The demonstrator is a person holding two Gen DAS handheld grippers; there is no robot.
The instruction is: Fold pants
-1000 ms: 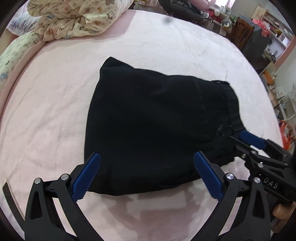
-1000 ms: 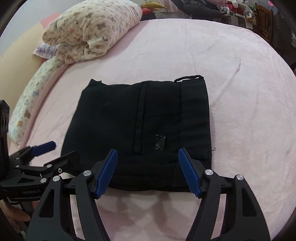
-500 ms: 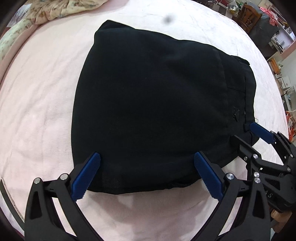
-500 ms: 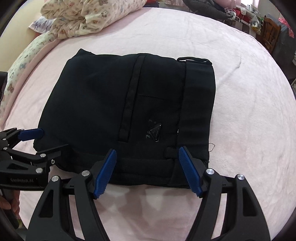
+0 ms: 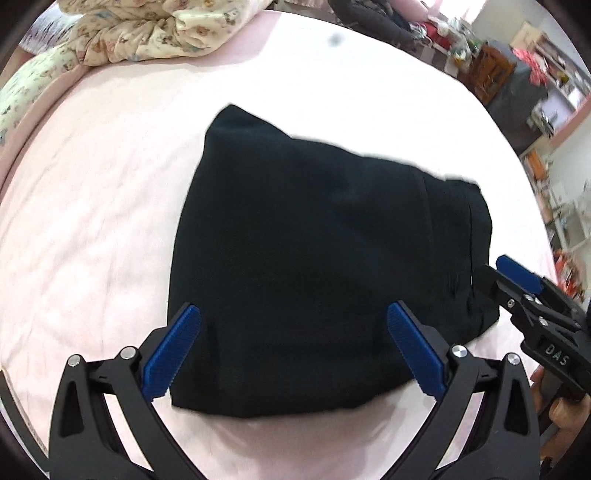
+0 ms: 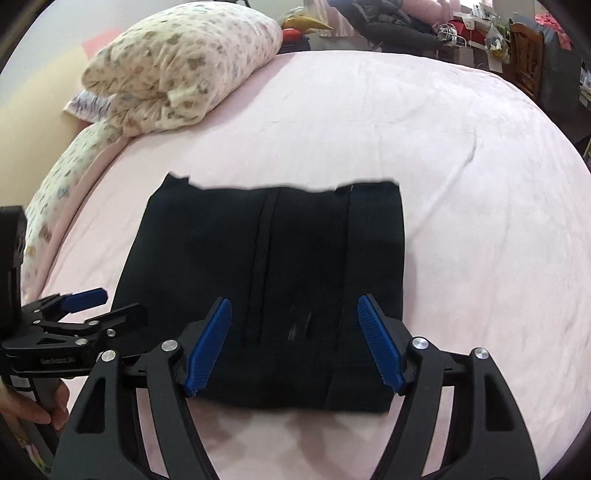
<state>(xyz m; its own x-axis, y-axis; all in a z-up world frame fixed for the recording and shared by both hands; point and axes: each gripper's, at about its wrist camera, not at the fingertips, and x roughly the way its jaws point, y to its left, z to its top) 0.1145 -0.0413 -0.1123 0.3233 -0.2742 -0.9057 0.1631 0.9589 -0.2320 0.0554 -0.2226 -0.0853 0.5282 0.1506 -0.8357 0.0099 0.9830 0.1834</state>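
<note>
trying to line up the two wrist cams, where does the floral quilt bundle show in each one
Left wrist view: the floral quilt bundle sits along the top edge, upper left, partly cut off.
Right wrist view: the bundle lies upper left, fully in frame, at the bed's far end.
Shared landmark: the folded black pants on the pink bedspread.

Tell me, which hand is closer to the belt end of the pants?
The right gripper. It hangs open just above the waistband side of the black pants; the left gripper, open too, hovers over the plain end.

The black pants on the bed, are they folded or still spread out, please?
Folded: the black pants lie as a compact rectangle, no legs trailing.
</note>
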